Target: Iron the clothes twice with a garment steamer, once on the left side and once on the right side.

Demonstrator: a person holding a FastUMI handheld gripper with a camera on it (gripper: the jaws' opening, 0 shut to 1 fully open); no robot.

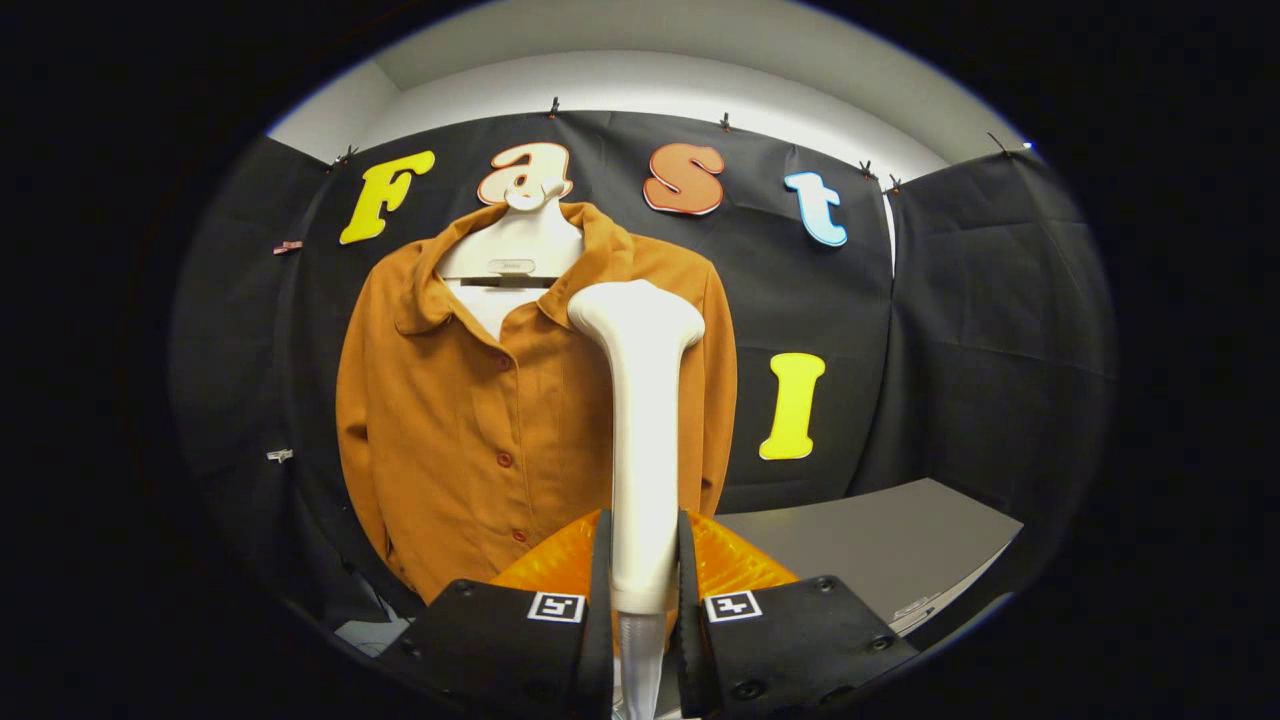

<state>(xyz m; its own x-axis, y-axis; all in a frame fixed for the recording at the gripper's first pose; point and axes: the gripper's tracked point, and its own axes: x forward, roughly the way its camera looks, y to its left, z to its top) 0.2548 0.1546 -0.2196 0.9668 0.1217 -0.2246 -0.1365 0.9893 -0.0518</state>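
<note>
Tongs: our tongs [643,575] are clamped on the handle of the garment steamer [641,420]; both fingers press its white shaft, one from each side.

Steamer axis: the steamer stands upright between the fingers, its long axis running up from the tongs, and its wide head is at the top.

Shirt: the orange button shirt [480,420] hangs on a white hanger form [512,255] against the far wall, beyond the steamer.

Key relation: the head lies in front of the shirt's right half, near the shoulder and collar on that side. The row of buttons [505,459] is to the left of the shaft. We judge that a pass on this right side should run down along the shirt, and the left side needs a shift across the buttons.

Contact: we cannot tell whether the head touches the cloth or is only near it, because we see its back.

Hidden: the steam face is turned away from us; the shaft covers a strip of the shirt; the hem goes behind the tongs.

Surface: a grey surface [880,540] is at the right, beside the shirt.
</note>
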